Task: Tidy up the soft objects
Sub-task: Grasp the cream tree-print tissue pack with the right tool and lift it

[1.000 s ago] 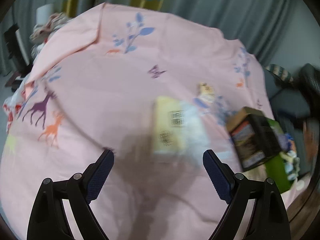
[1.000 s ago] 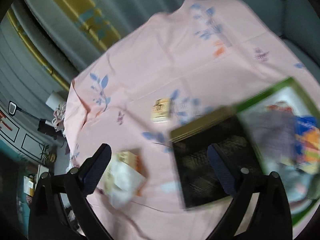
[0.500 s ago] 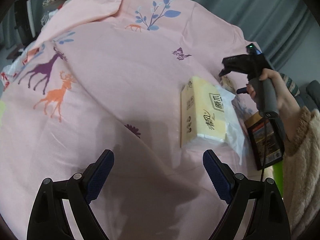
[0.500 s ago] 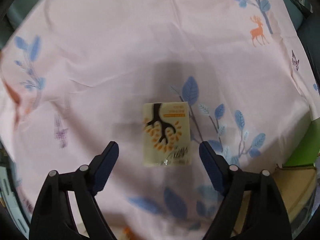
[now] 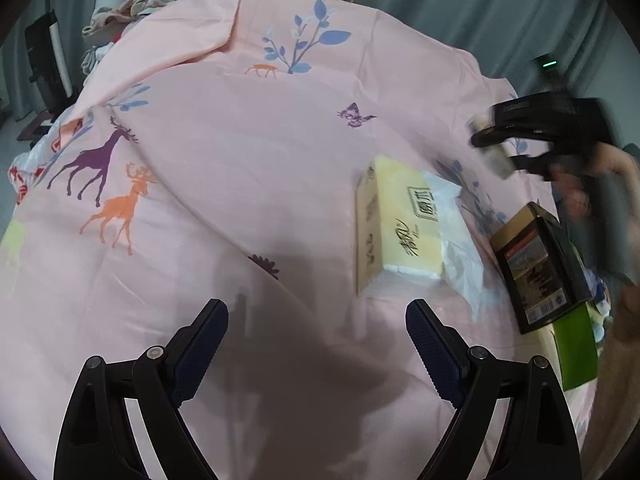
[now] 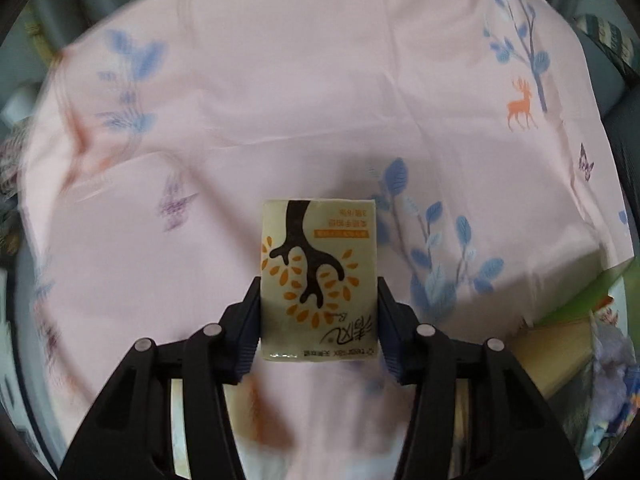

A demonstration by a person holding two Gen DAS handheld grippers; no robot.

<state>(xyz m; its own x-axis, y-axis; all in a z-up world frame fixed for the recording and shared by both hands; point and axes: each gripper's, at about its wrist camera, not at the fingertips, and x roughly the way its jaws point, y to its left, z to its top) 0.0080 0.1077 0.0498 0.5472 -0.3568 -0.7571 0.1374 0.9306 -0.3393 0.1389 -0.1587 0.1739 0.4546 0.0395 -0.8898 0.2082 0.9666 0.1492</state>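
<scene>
My right gripper (image 6: 319, 312) is shut on a small pale-yellow tissue pack (image 6: 319, 280) with a black tree and orange leaves; it holds the pack's sides above the pink sheet (image 6: 280, 100). In the left wrist view the right gripper (image 5: 500, 148) appears blurred at the far right, with the pack barely visible. My left gripper (image 5: 316, 344) is open and empty over the sheet. A larger yellow tissue pack (image 5: 400, 232) with loose white wrapping (image 5: 460, 240) lies ahead and to its right.
A dark box (image 5: 536, 268) stands at the right beside a green bin (image 5: 576, 344) holding soft items (image 6: 612, 380). A pile of clothes (image 5: 120, 4) lies at the far left beyond the sheet. Grey curtains hang behind.
My right gripper has closed on the small tissue pack, which lay flat between open jaws half a second ago. The left gripper has stayed open and shifted only slightly.
</scene>
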